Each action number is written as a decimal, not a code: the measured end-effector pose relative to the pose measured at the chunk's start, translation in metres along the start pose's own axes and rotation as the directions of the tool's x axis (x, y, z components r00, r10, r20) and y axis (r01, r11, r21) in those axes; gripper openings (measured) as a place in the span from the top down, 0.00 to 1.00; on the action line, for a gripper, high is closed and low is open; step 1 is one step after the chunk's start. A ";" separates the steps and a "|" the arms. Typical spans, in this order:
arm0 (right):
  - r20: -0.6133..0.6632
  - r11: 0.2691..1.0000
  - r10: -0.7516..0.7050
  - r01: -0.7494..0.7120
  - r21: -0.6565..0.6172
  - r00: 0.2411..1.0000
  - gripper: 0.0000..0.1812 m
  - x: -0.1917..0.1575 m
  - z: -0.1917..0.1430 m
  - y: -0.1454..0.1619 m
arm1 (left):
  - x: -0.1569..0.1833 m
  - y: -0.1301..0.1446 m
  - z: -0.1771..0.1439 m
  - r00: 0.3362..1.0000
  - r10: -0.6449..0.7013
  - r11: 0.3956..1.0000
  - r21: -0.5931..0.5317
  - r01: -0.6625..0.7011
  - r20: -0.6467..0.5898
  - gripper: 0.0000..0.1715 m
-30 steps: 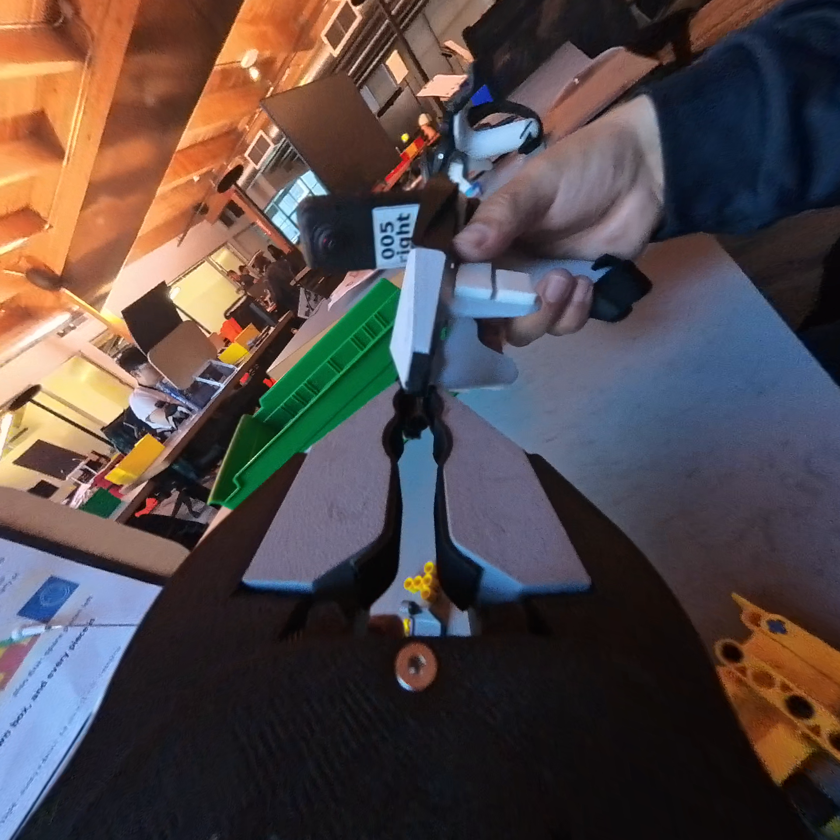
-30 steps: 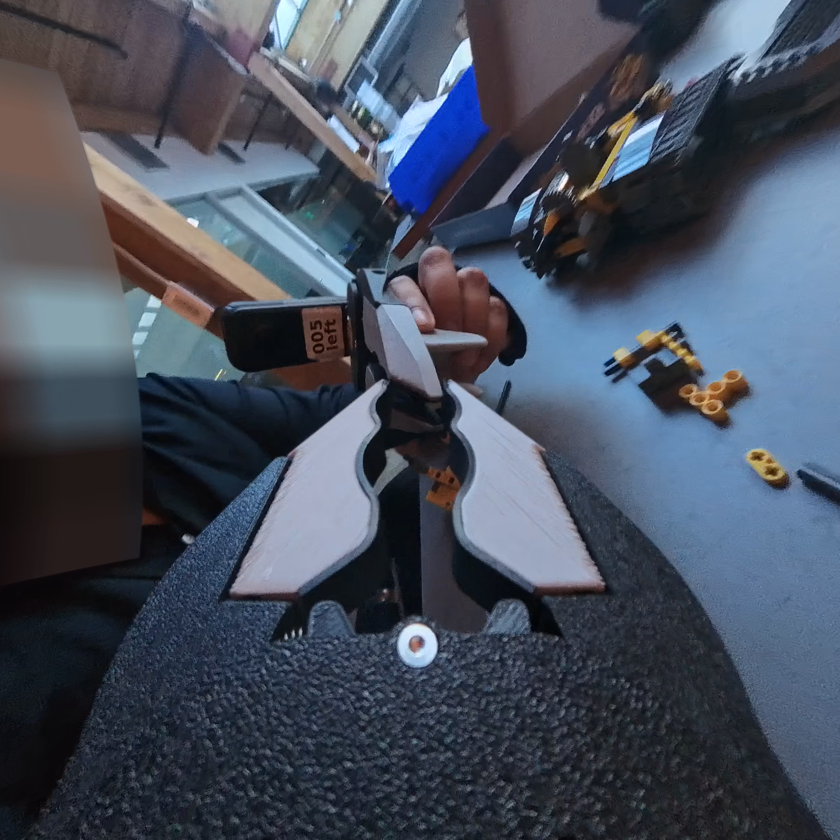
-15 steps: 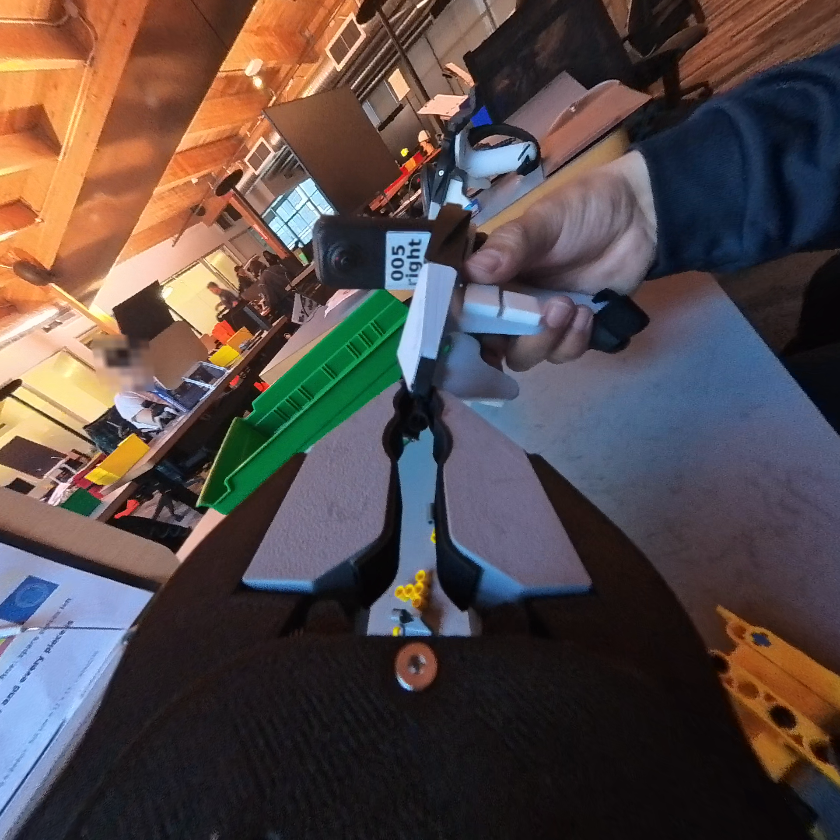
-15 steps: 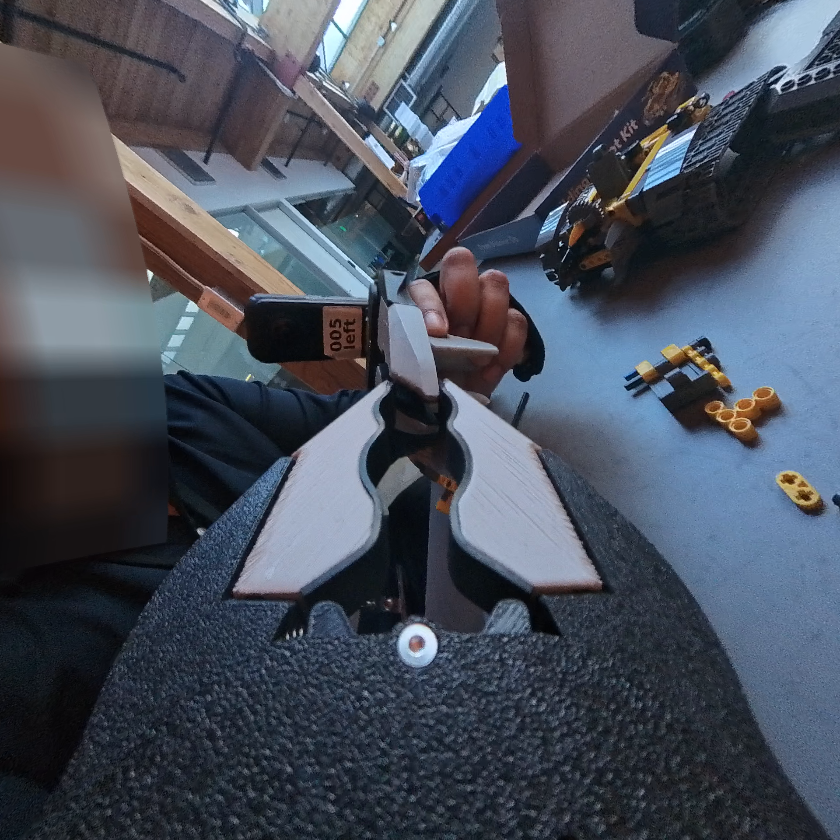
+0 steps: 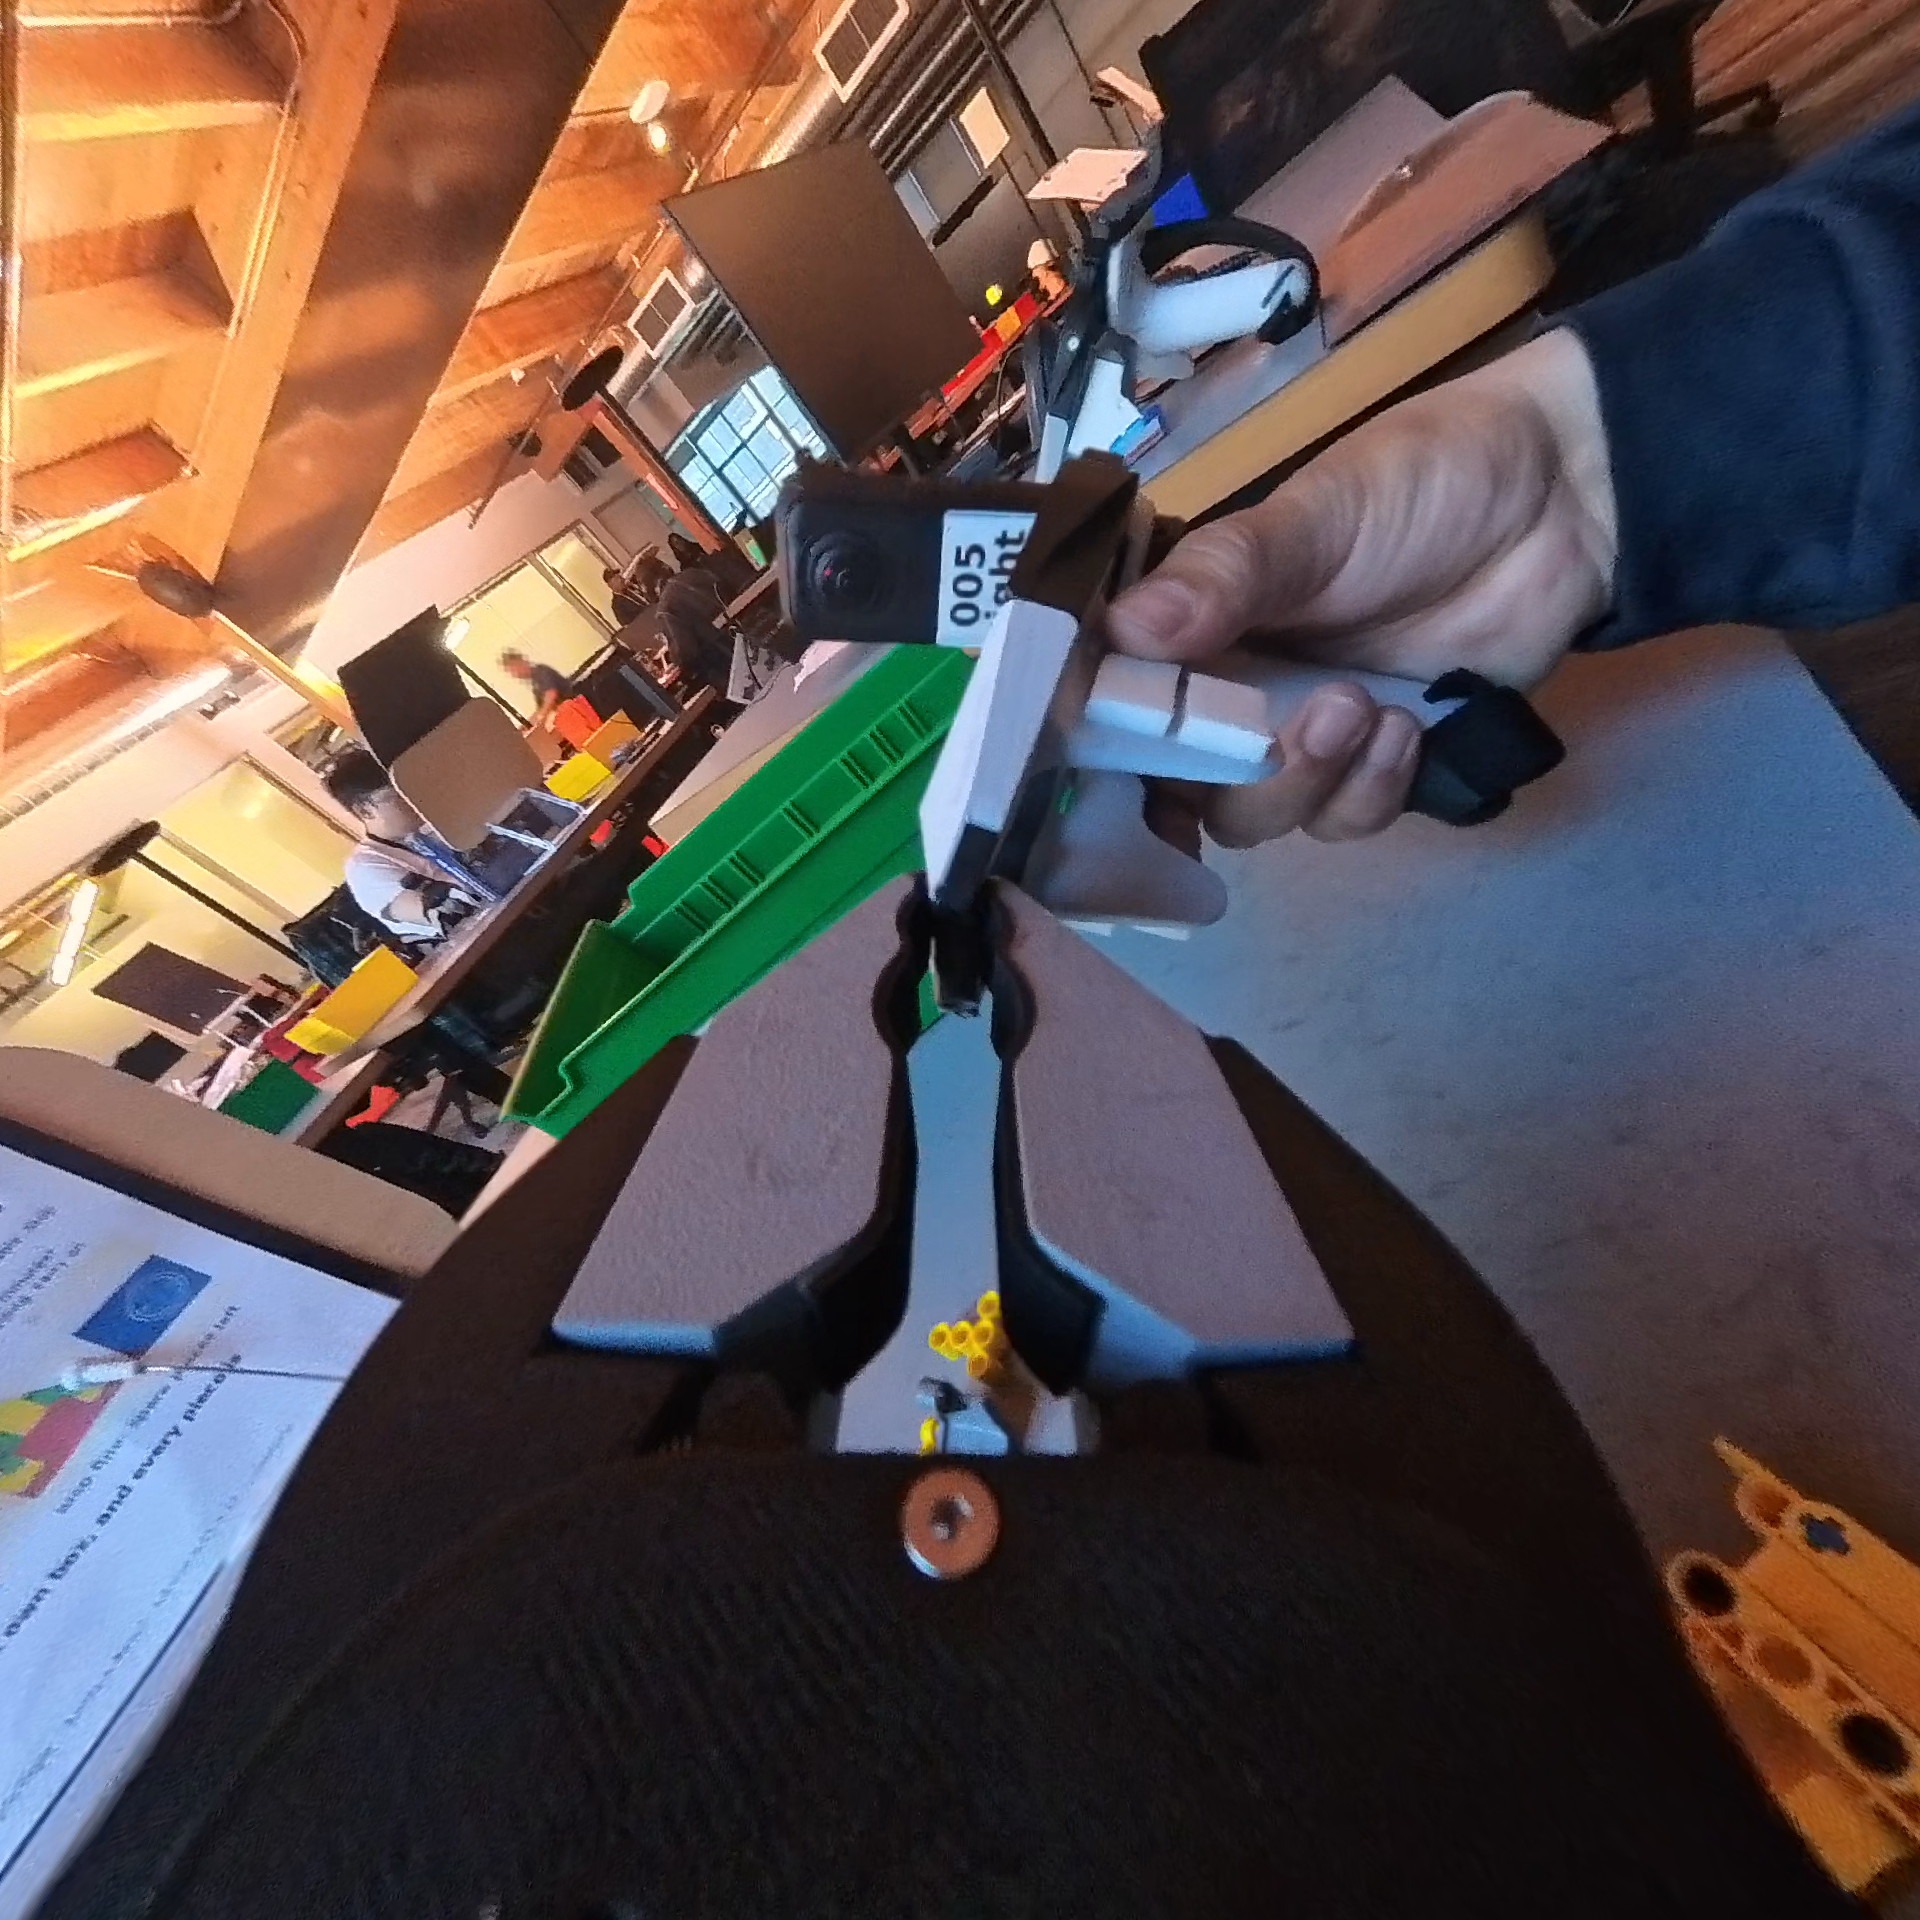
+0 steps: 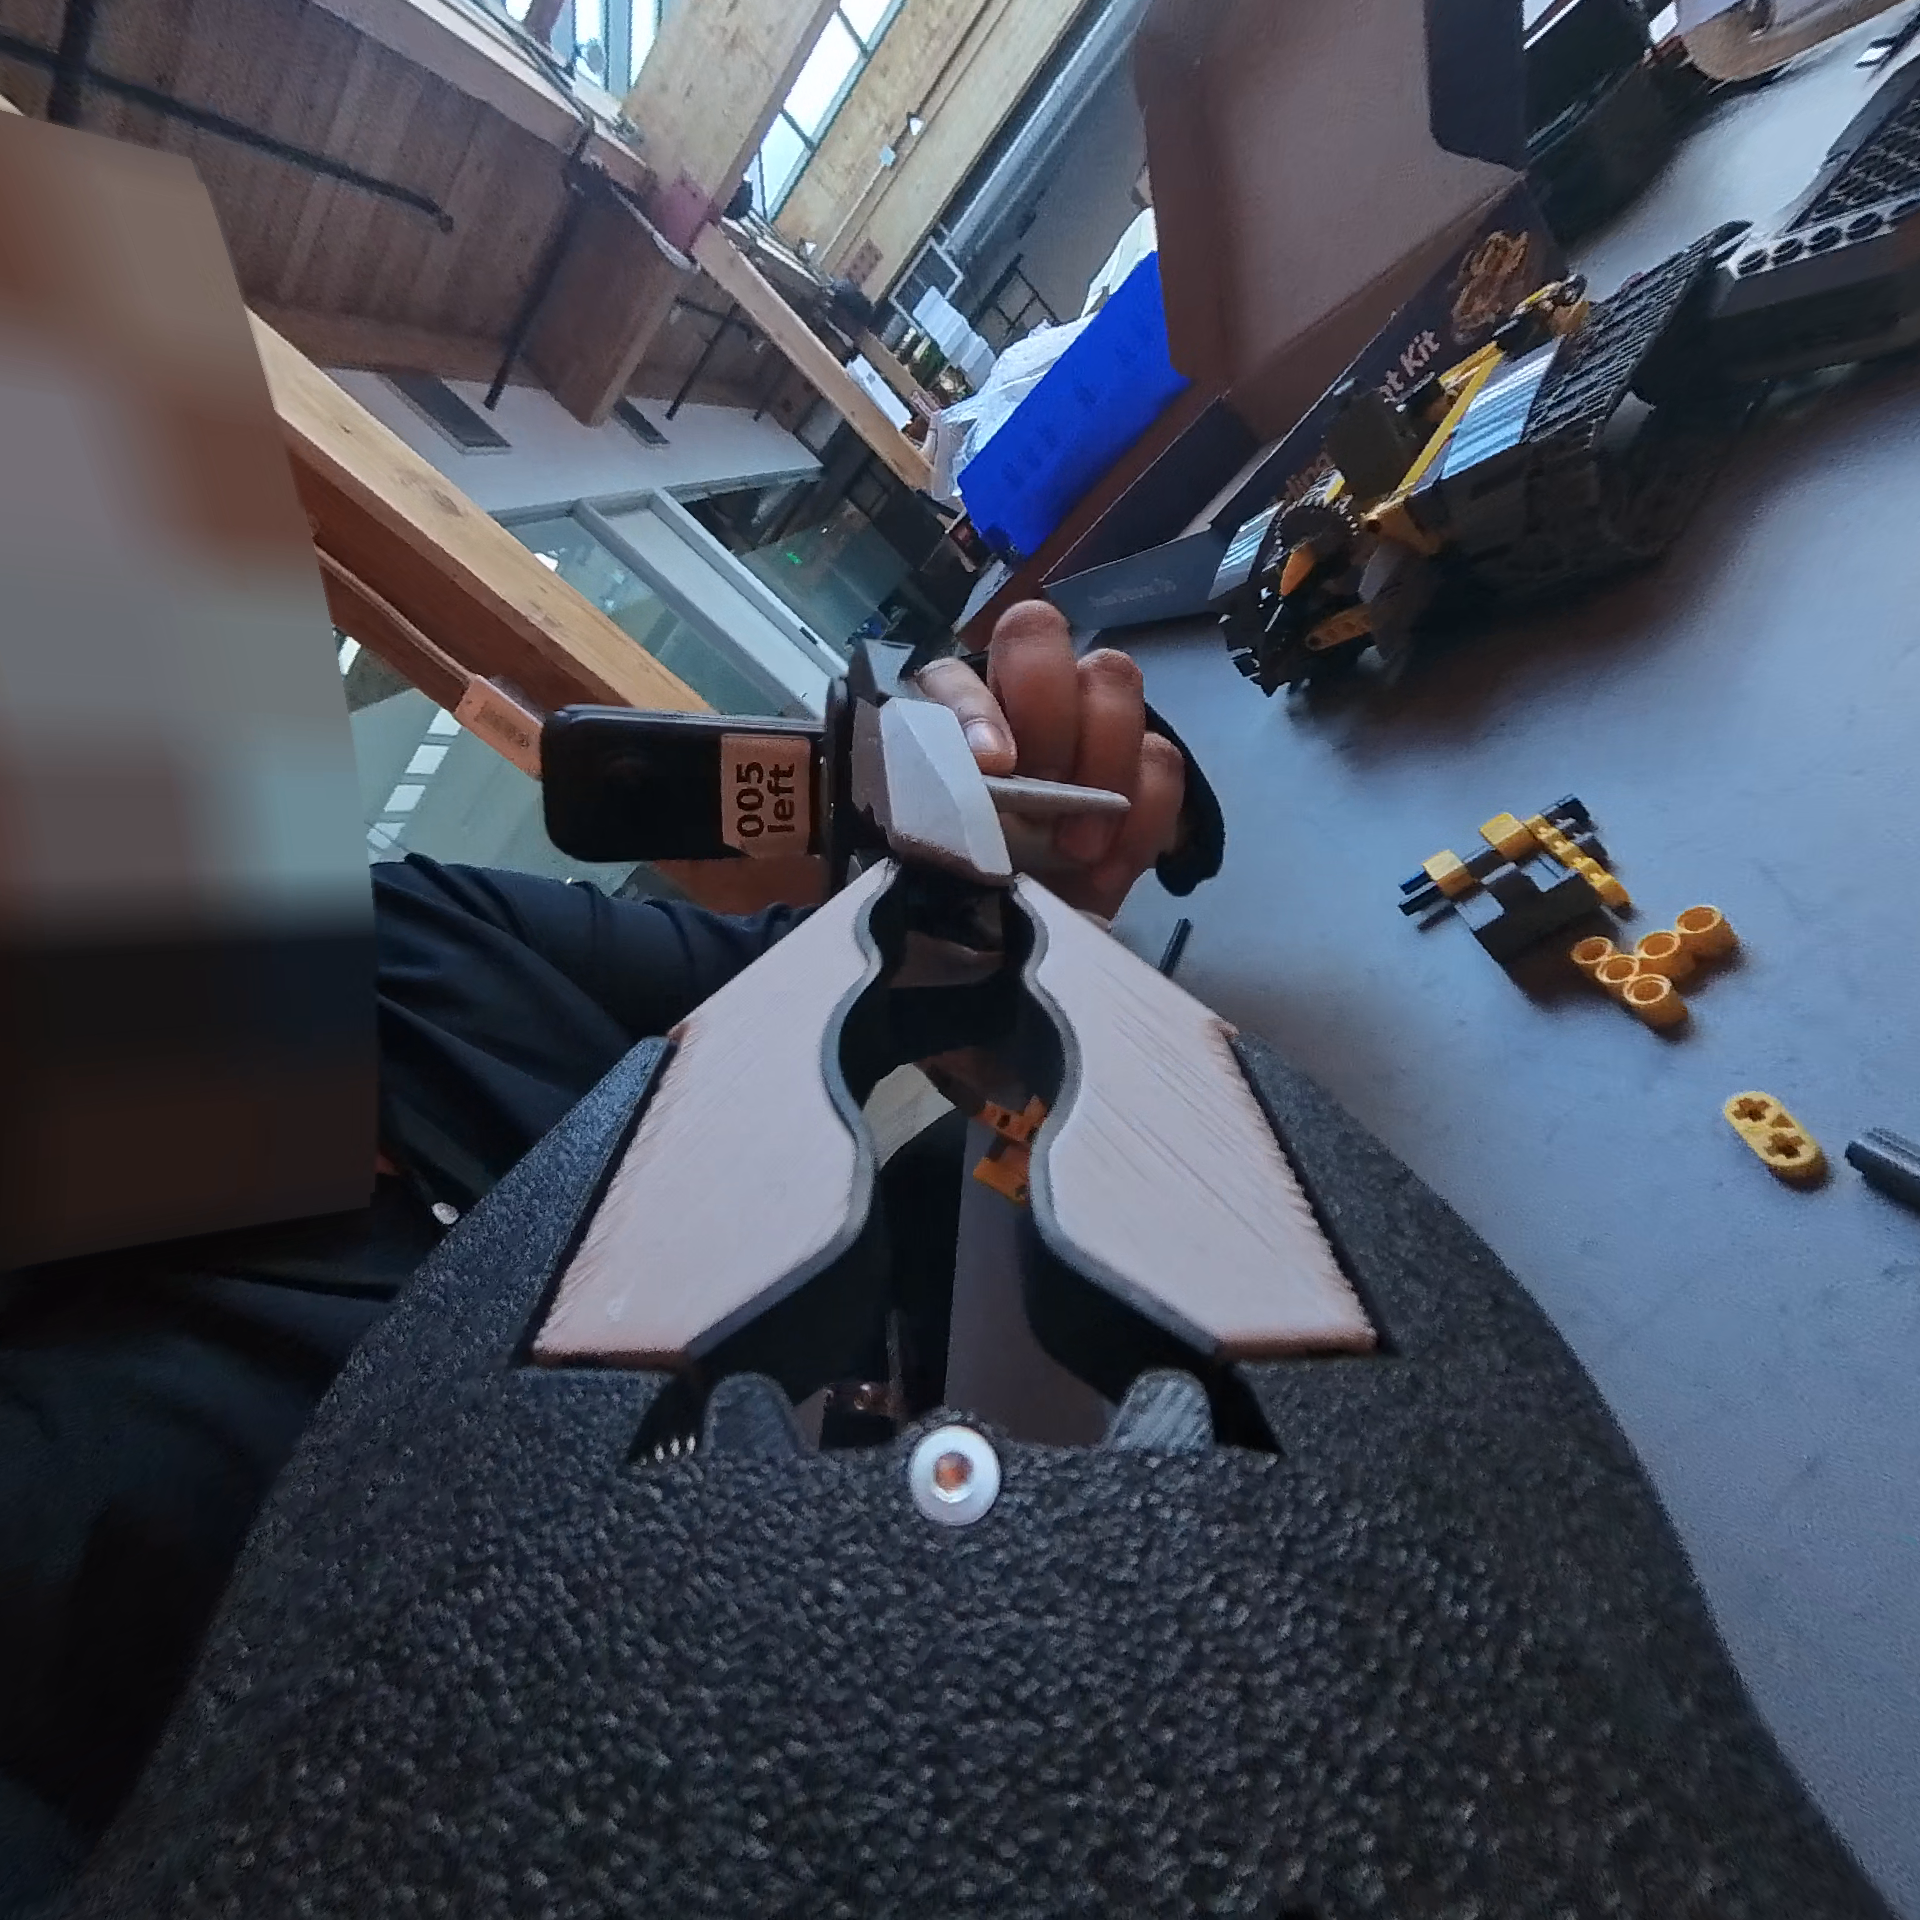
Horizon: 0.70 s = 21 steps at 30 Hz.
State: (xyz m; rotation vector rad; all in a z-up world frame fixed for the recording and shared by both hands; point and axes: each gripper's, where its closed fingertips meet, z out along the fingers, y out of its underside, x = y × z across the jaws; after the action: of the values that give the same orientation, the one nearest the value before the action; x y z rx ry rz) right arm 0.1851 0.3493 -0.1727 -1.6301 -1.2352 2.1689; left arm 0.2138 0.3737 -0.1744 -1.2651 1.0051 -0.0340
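My two grippers meet tip to tip above the grey table (image 5: 1558,1091), turned a quarter turn to each other. My left gripper (image 5: 956,935) is shut on a small black piece (image 5: 957,971) at its tips. The right gripper's white finger (image 5: 997,748) comes down onto the same spot, held by a hand (image 5: 1382,623). In the right wrist view my right gripper (image 6: 951,899) is closed around the same dark piece (image 6: 940,935), with the left gripper's grey finger (image 6: 935,805) right behind it. Most of the piece is hidden by the fingers. A small orange and black part (image 6: 1008,1143) shows through the gap below.
A green bin (image 5: 790,862) lies beyond the tips; a printed sheet (image 5: 125,1455) is at left, yellow holed beams (image 5: 1818,1683) at lower right. A black and yellow model vehicle (image 6: 1455,520), loose yellow connectors (image 6: 1652,966), a yellow link (image 6: 1771,1138) and a brown box (image 6: 1299,208) are on the table. My left and right fingertips are right by each other.
Both grippers stay tip to tip with the same grip. They have drifted and tilted slightly together, so the background has shifted a little in both views.
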 end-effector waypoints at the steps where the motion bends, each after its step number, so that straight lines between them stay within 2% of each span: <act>1: -0.003 1.000 0.006 -0.006 0.005 1.000 0.92 0.001 0.000 -0.001 | -0.001 0.000 0.000 1.000 -0.007 1.000 -0.002 0.007 0.001 0.96; 8: 0.069 0.991 0.125 -0.128 0.040 0.990 0.92 0.002 -0.001 -0.001 | -0.001 0.003 0.001 1.000 -0.026 0.999 -0.021 0.026 -0.001 0.96; 11: 0.069 0.985 0.165 -0.168 0.035 0.984 0.93 0.006 -0.001 -0.001 | -0.004 0.008 0.002 1.000 -0.023 0.998 -0.051 0.024 0.012 0.92; 15: 0.015 0.984 0.174 -0.175 0.026 0.985 0.92 0.017 -0.001 -0.001 | -0.009 0.017 0.002 0.999 0.015 0.993 -0.117 -0.009 0.048 0.86; 16: -0.035 0.985 0.168 -0.167 0.028 0.985 0.97 0.024 -0.002 -0.001 | -0.007 0.019 0.001 0.999 0.034 0.991 -0.131 -0.029 0.033 0.84; 18: -0.096 0.987 0.157 -0.152 0.053 0.983 0.98 0.033 -0.010 -0.005 | -0.003 0.023 -0.001 0.999 0.053 0.987 -0.152 -0.051 0.010 0.82; 20: -0.145 0.994 0.108 -0.105 0.029 0.983 0.98 0.034 -0.014 -0.004 | 0.001 0.034 0.002 1.000 0.004 0.982 -0.189 -0.009 -0.029 0.82; 21: -0.186 0.997 0.075 -0.073 0.020 0.980 0.98 0.036 -0.015 -0.004 | 0.004 0.040 0.005 0.998 -0.049 0.976 -0.215 0.037 -0.049 0.79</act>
State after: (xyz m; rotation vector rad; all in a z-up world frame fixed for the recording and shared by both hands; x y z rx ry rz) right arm 0.1831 0.3797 -0.1973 -1.8536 -1.1219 2.0042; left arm 0.1992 0.3898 -0.2089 -1.4897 1.0483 0.0070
